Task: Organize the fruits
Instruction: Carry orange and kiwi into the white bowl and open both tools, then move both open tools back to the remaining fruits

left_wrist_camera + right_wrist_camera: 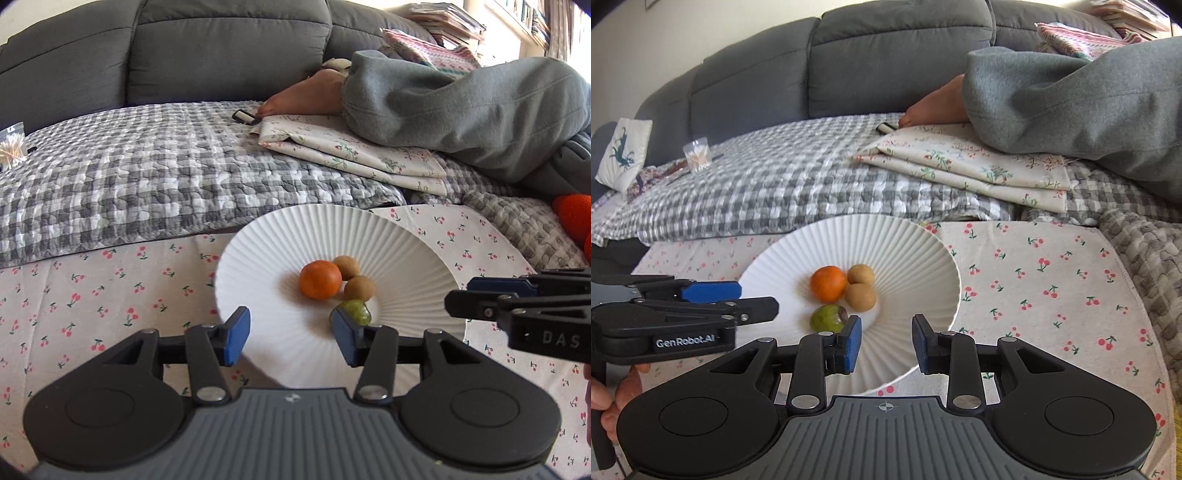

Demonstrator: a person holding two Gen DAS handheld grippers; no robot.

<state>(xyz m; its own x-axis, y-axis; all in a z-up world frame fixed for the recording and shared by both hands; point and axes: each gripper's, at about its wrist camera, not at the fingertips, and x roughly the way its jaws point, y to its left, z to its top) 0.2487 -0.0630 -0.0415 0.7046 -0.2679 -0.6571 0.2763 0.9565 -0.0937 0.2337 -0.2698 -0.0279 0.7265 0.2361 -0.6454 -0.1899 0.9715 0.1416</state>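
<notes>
A white ribbed plate (406,258) (916,258) sits on a cherry-print cloth. In it lie an orange (320,279) (828,283), two brown round fruits (359,287) (860,296) and a green fruit (357,311) (827,318). My left gripper (291,338) is open and empty over the plate's near rim, its right finger just in front of the green fruit. My right gripper (886,343) is open and empty over the plate's near right rim, its left finger beside the green fruit. Each gripper shows side-on in the other's view, the right (517,302) and the left (701,299).
A grey checked quilt (147,177) covers the sofa behind the plate. A folded floral cloth (351,147) and a person's foot (306,96) and grey-clad leg lie at the back right. A cotton-swab box (697,153) stands at the far left. Something orange-red (576,218) is at the right edge.
</notes>
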